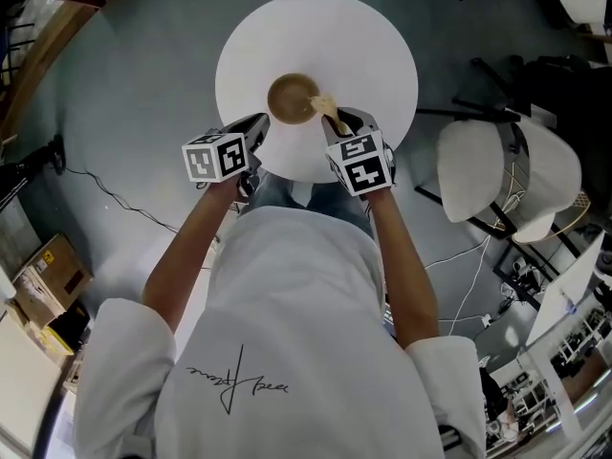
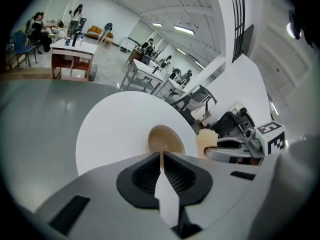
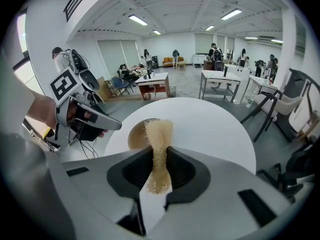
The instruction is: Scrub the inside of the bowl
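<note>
1 big grey floor (image 1: 143,113) is under it all. On it stands 1 round white table (image 1: 368,51). 1 person in a white shirt (image 1: 287,304) leans over the table's near edge. The shirt has 1 thin black scribble on the back, like a signed name, but it can't be read. 1 white chair (image 1: 478,170) stands to the right of the table. 1 brown cardboard box (image 1: 53,266) sits low at the left, & any print on it is too small to read.

2 grippers, 1 in each hand. 2 marker cubes, 1 per gripper: black & white squares, no letters or nos. The left cube (image 1: 215,156) & the right cube (image 1: 361,163) are both over the table's near edge.

The left gripper (image 2: 161,156) has its jaws pressed together w/ nothing btw them. Its tip is just beside the bowl's near left side. Can't tell if it touches.

The right gripper (image 3: 159,156) has its jaws squeezed on 1 long tan fuzzy scrubber (image 3: 159,134). The scrubber sticks out past the jaws, & its far end is at the bowl's right rim (image 1: 325,105).

1 round light-brown wooden bowl (image 1: 287,98) stands upright on the table, near the middle but a bit toward the person. It sits btw the 2 gripper tips. No label or writing shows on the bowl, the table or the scrubber.
</note>
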The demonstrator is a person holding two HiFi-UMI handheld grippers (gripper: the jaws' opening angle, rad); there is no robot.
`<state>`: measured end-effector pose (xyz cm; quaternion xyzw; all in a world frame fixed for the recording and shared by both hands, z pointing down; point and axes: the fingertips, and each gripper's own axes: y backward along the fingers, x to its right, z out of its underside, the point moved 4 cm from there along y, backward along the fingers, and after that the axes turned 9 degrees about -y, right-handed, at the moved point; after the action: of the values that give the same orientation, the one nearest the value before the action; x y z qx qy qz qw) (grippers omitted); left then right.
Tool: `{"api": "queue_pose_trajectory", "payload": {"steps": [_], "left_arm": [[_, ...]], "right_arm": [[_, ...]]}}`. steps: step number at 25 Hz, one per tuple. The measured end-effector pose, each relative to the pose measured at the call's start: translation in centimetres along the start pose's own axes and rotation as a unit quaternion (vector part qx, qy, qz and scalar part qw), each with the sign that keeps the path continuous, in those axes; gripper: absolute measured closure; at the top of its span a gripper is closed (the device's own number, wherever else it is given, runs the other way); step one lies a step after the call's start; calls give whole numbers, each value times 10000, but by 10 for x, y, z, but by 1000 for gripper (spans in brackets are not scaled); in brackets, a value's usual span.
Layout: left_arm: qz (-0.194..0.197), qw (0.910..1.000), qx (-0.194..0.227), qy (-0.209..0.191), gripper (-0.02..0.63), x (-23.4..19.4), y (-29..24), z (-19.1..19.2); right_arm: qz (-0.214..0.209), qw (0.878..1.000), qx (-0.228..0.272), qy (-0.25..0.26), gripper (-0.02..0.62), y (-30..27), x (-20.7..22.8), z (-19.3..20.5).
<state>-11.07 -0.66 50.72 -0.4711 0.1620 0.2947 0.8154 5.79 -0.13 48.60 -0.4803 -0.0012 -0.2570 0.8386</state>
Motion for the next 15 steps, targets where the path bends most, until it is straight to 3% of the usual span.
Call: {"api": "queue_pose_trajectory", "payload": {"steps": [6, 15], "left_arm": [[-139, 9995, -60, -284, 600, -3, -3, -7], [-243, 9995, -120, 191, 588, -23, -15, -6]], "right_arm": [[-163, 9998, -67, -2, 512, -8, -5, 1], [-156, 9997, -153, -143, 512, -9, -1, 4]]}}
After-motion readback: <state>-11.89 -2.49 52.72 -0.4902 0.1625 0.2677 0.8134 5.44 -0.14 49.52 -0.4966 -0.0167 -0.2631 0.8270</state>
